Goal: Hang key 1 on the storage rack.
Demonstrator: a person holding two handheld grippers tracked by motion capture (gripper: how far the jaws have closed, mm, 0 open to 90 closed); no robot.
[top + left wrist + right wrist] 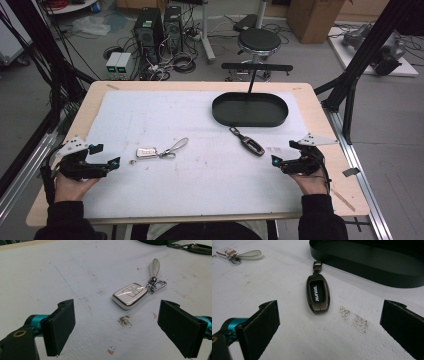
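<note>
A white and chrome key fob (146, 152) (129, 296) with a pale strap (178, 145) lies on the white mat, left of centre. A dark key fob marked HAVAL (251, 144) (318, 293) lies right of centre, just in front of the black oval tray (250, 109) (372, 262). My left gripper (116, 162) (122, 331) rests at the left edge, open, with the white fob a short way ahead of its jaws. At the right, my right gripper (276, 161) (332, 330) is open too, the dark fob lying ahead between its jaws.
The white mat (200, 190) covers most of the wooden table (320, 107). A black stand (257, 67) rises behind the tray. Beyond the table stand a stool (259, 41), computer towers (159, 27) and loose cables on the floor. Black frame posts (372, 45) flank the table.
</note>
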